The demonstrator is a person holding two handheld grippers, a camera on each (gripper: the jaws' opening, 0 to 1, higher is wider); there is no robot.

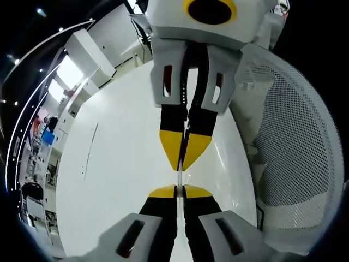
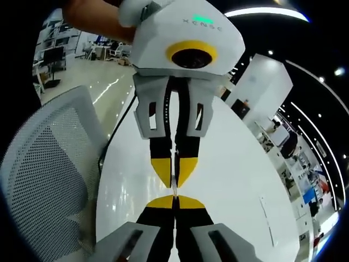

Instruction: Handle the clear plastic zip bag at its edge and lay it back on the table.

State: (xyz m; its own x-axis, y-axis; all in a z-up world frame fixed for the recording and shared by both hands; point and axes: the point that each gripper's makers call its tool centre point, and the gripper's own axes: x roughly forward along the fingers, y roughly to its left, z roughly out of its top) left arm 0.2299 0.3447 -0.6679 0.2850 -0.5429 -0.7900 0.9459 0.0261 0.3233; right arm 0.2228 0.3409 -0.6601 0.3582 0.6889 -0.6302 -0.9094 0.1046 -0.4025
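The clear plastic zip bag [image 1: 178, 177] is seen edge-on, as a thin clear strip stretched between two grippers that face each other tip to tip above the white table [image 1: 120, 164]. My left gripper [image 1: 180, 189] rises from the bottom of the left gripper view, yellow tips pressed together on the strip. My right gripper [image 1: 184, 161] comes down from the top, also shut on it. In the right gripper view the right gripper [image 2: 175, 200] is at the bottom, the left gripper [image 2: 174, 177] hangs from above, and the bag [image 2: 174, 188] runs between them. Most of the bag is hard to make out.
A white mesh office chair [image 1: 294, 147] stands beside the table [image 2: 234, 180], and is seen again at left as the chair [image 2: 43, 164]. A person's hand [image 2: 98, 19] holds the left gripper. Desks, monitors and shelves line the room beyond.
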